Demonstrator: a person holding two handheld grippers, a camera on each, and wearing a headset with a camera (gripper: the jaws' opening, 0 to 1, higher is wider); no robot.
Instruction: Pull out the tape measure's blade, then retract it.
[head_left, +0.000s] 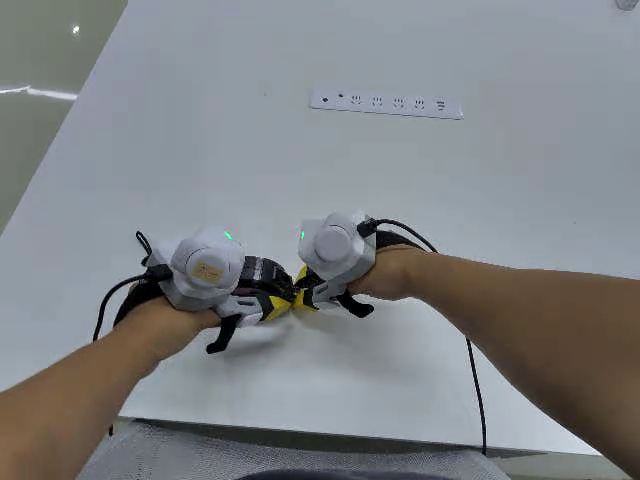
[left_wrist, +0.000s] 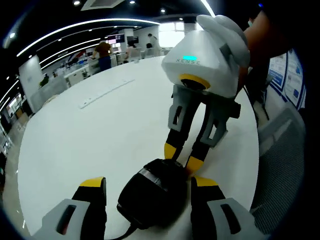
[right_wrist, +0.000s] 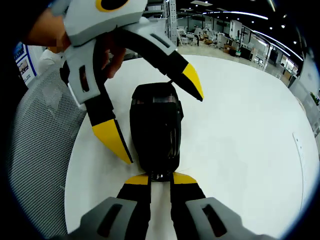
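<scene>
1 tape measure (right_wrist: 156, 130), right gripper (right_wrist: 160, 179) pinching

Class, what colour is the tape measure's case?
The tape measure is black; the right gripper view shows it best.

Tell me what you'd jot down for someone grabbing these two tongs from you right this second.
Left tongs: open, one jaw on either side of the black tape measure, which lies on the white table; not clamped.
Right tongs: closed on the blade tip at the case's mouth, as far as it shows.
Done: both tongs in place; no blade drawn out yet.
Left to do: probably clamp the case, pull the blade out, then let it retract.
</scene>
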